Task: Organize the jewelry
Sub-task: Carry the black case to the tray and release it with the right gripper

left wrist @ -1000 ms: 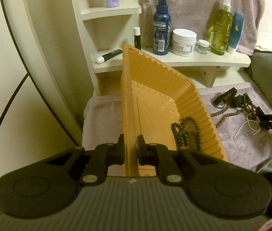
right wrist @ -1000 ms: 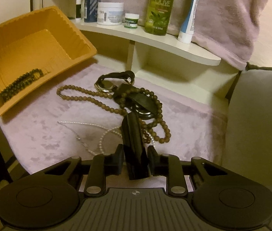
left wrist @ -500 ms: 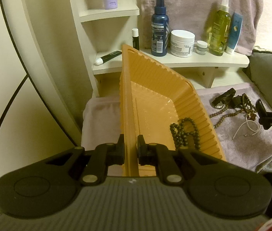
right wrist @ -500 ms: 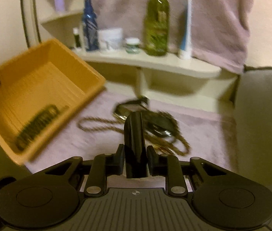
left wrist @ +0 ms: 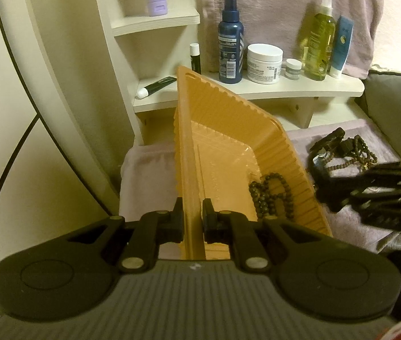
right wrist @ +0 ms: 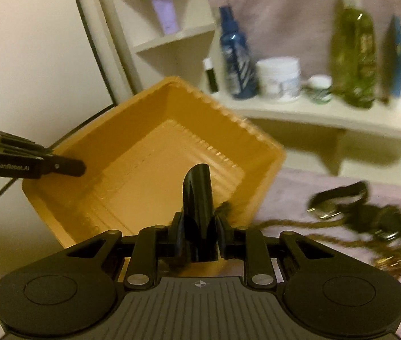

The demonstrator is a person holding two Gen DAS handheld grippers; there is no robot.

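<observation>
My left gripper is shut on the near rim of an orange plastic tray and holds it tilted. A dark bead bracelet lies in the tray's low corner. My right gripper is shut on a black strap-like piece and hovers over the tray; it shows blurred at the right of the left wrist view. A brown bead necklace and a black watch lie on the purple cloth.
A cream shelf behind holds a blue bottle, a white jar, a green bottle and tubes. A grey cushion is at the right. A wall is at the left.
My right gripper has lifted the black piece off the cloth and swung left over the tray. The left gripper and tray have hardly moved.
</observation>
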